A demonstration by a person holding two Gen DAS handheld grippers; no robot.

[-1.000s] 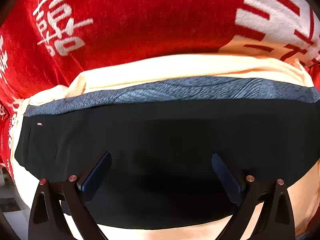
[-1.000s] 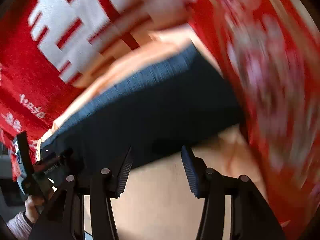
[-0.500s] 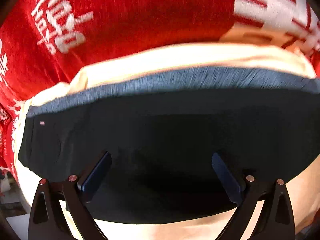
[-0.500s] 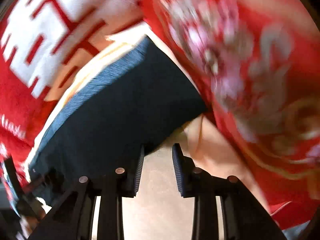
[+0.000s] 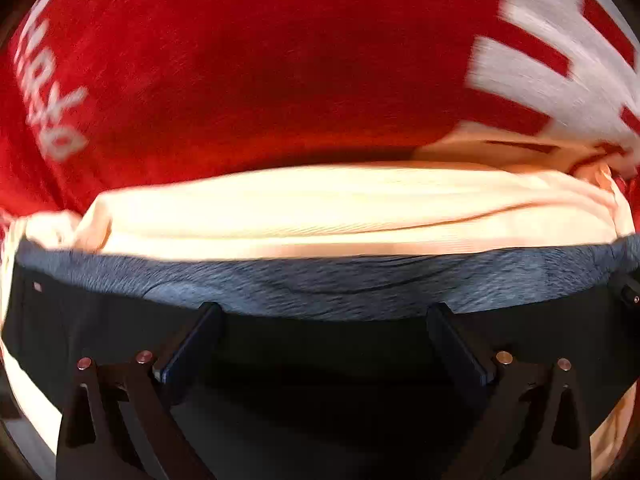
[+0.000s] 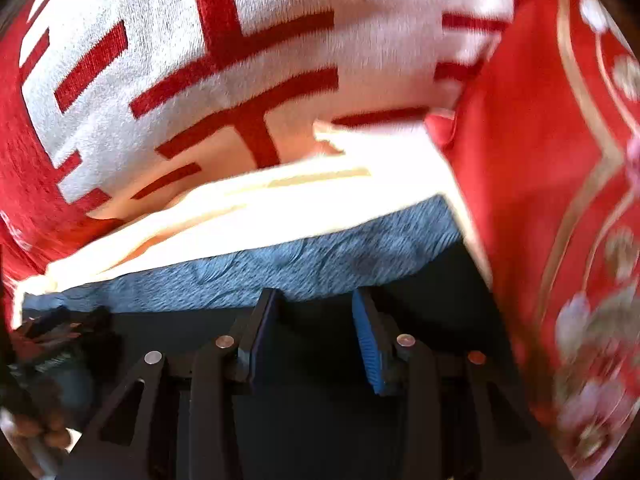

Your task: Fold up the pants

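Note:
The pants [image 5: 320, 344] are black with a blue-grey heathered band [image 5: 320, 284] along their far edge; they lie flat on a cream cloth [image 5: 320, 212]. My left gripper [image 5: 324, 320] is wide open, low over the black fabric, its fingertips near the grey band. In the right wrist view the same pants [image 6: 320, 400] fill the bottom, with the grey band [image 6: 300, 260] just beyond the fingertips. My right gripper [image 6: 316, 312] is partly open over the black fabric, holding nothing. The other gripper and hand [image 6: 44, 380] show at the far left.
A red plush blanket with white characters [image 5: 260, 60] covers the surface beyond the cream cloth; it also shows in the right wrist view [image 6: 200, 60]. A red patterned cover with gold and floral print [image 6: 560, 200] lies along the right side of the pants.
Both grippers have moved forward over the pants toward the grey band. The right gripper narrowed, then opened a little, and swung from the cream cloth onto the black fabric.

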